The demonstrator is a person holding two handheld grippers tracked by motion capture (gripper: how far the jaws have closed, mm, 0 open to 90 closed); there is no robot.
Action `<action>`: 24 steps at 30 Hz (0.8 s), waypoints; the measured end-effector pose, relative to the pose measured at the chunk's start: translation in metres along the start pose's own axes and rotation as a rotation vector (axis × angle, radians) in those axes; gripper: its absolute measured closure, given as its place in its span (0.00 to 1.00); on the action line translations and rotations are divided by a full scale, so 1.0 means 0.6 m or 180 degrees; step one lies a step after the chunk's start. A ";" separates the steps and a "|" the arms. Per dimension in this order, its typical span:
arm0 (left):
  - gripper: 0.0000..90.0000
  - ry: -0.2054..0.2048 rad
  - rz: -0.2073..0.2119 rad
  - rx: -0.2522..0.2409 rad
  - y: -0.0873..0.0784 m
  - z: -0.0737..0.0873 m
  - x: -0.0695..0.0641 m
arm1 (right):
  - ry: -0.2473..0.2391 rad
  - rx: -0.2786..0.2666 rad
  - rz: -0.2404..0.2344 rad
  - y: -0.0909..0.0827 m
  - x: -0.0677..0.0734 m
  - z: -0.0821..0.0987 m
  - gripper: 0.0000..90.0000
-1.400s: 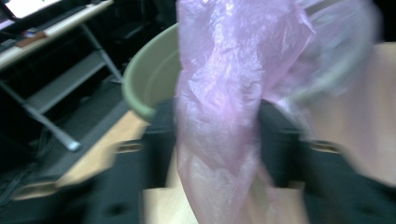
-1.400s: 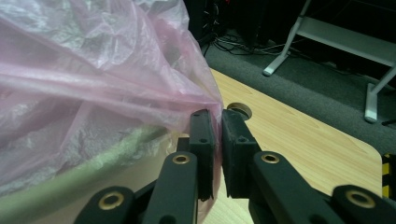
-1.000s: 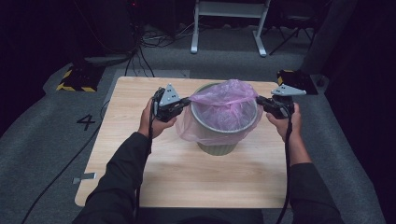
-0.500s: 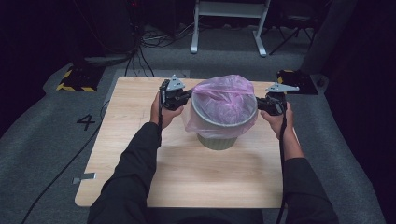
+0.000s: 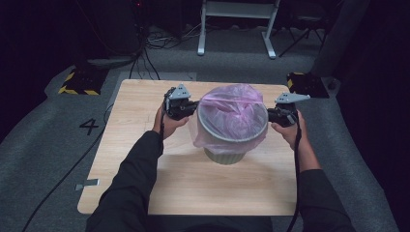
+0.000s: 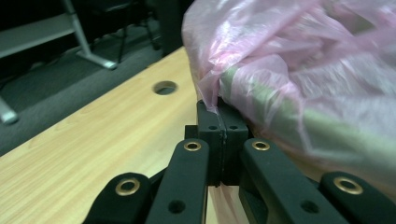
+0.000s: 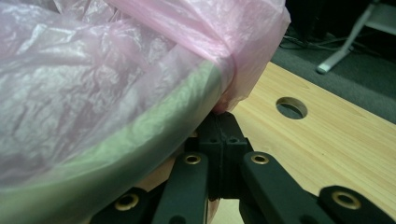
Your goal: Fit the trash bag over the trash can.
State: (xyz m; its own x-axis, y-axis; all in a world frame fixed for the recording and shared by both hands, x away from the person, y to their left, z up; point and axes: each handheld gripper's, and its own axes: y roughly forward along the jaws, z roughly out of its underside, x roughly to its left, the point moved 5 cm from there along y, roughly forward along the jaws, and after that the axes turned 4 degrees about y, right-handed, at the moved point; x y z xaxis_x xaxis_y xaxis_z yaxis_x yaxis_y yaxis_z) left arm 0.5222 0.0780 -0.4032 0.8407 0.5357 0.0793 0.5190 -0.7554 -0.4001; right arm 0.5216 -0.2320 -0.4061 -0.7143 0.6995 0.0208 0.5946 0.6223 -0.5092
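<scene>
We count one green bin [image 5: 231,145] on the wooden table [image 5: 193,183], one pink bag [image 5: 232,113] draped over its rim, and two grippers. Each gripper view reveals a table hole [image 6: 165,87]. The left gripper [image 5: 192,107] and right gripper [image 5: 270,114] each have jaws pressed together, pinching the bag's edge

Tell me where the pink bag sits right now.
In the high view the pink bag is draped over the rim of the grey bin at mid-table, between the left tongs and right tongs, each pinching its edge.
</scene>
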 end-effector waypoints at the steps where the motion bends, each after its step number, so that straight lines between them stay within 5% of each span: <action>1: 1.00 0.0089 -0.0005 0.0008 -0.014 0.004 -0.014 | -0.0023 -0.0004 -0.0023 -0.005 0.005 0.003 1.00; 6: 1.00 0.0135 -0.0155 -0.0029 -0.028 0.006 -0.013 | 0.0083 -0.0072 0.0040 -0.019 0.007 0.005 0.96; 8: 1.00 0.0009 -0.0203 -0.0033 -0.025 0.009 0.003 | 0.0169 -0.0162 0.0122 -0.022 -0.001 0.002 0.97; 9: 1.00 -0.0116 -0.0232 -0.0027 -0.014 0.013 0.019 | 0.0350 -0.0221 0.0158 -0.020 -0.012 0.001 0.97; 12: 1.00 -0.0188 -0.0212 -0.0006 -0.001 0.017 0.027 | 0.0567 -0.0276 0.0174 -0.012 -0.024 0.003 0.97; 17: 1.00 -0.0466 -0.0133 0.0008 0.037 0.023 0.039 | 0.0782 -0.0149 0.0121 0.015 -0.034 0.013 0.98; 24: 1.00 -0.0657 -0.0088 0.0041 0.058 0.027 0.047 | 0.0835 0.0059 0.0197 0.029 -0.031 0.012 0.98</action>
State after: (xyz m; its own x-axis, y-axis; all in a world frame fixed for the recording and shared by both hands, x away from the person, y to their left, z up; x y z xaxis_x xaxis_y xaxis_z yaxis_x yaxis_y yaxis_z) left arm 0.5617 0.0731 -0.4296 0.7760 0.6231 -0.0980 0.5383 -0.7352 -0.4121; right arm 0.5426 -0.2367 -0.4214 -0.5553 0.8046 0.2103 0.6255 0.5708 -0.5320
